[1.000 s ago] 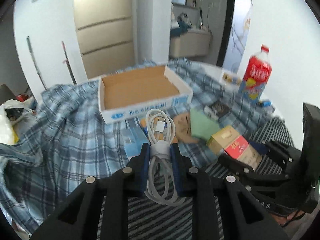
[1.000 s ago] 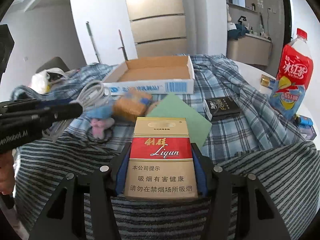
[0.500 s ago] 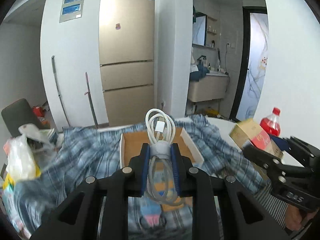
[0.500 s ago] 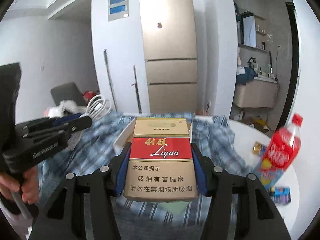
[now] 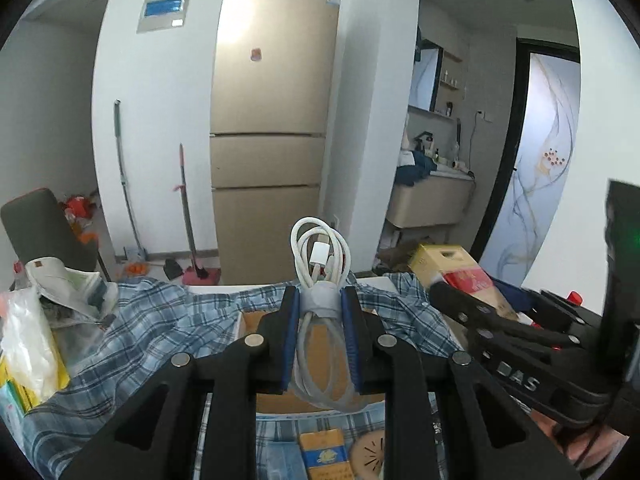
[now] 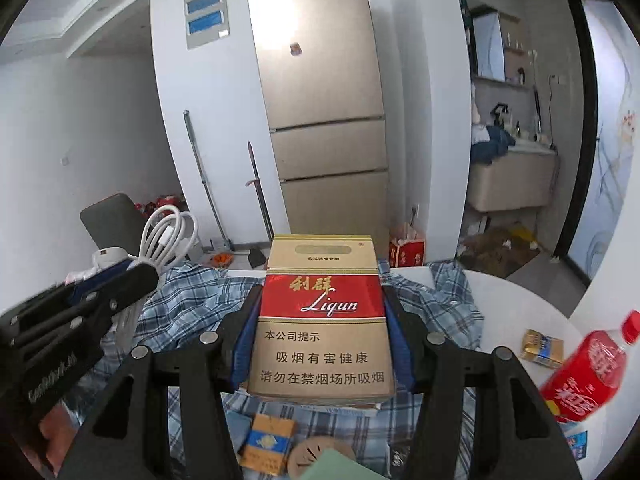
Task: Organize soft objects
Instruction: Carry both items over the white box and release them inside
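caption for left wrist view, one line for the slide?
Left claw shut on a coiled white cable, held above the cardboard box on the plaid cloth.

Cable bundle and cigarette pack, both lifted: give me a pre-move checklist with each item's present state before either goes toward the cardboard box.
1. Left gripper shut on the coiled white cable: ok, clamped at its wrap.
2. Right gripper shut on the cigarette pack: ok, fingers on both sides.
3. Cardboard box open: ok; contents cannot tell, mostly hidden.
4. The two grippers apart: ok, side by side with no contact.
5. Cable's lower loop clear of the box: cannot tell.
6. Red bottle out of the way: ok, off right.
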A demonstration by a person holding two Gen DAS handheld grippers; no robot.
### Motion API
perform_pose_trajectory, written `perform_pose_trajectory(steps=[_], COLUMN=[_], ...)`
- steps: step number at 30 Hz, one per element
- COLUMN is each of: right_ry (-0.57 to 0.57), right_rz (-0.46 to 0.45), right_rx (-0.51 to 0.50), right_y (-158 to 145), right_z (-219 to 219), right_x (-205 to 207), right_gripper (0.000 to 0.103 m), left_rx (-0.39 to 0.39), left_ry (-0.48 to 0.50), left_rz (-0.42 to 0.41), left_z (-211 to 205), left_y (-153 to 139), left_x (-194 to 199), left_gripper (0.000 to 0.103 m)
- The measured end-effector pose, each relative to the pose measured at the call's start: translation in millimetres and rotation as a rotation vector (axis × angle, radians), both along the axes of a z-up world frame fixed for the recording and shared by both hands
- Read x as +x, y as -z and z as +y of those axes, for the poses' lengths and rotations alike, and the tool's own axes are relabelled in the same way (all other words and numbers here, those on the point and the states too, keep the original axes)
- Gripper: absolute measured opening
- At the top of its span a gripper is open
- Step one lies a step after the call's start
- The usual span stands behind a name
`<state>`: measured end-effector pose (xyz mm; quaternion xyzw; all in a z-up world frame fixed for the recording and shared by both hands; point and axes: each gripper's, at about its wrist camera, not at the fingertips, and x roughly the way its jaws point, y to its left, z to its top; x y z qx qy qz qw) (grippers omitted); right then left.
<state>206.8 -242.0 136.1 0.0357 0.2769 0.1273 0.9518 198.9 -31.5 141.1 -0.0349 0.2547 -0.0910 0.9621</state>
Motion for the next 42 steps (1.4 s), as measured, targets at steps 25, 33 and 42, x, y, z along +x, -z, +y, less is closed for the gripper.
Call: perform_pose_trajectory(steps=[25,33,42], right_ry=[-0.036,-0.036,0.023], right_rz=[0.46,0.462,0.453], right_rx=[0.125,0.05,0.042], right_y=[173.1,182.3,185.2], right_z=[8.9,15.8,0.4], right_x=[103.9,106.6,115.3], right_gripper=[0.055,0.055,0.055], left_rx=[0.022,0.033,0.042], left_ry=[-0.033,-0.046,-0.074], left_rz=[0.285,0.335,0.356], left_z=[25.9,25.4,30.5], left_y=[144.6,164.6,175.4], left_x=[93.9,102.7,108.6], left_gripper=[0.023,0.023,0.023])
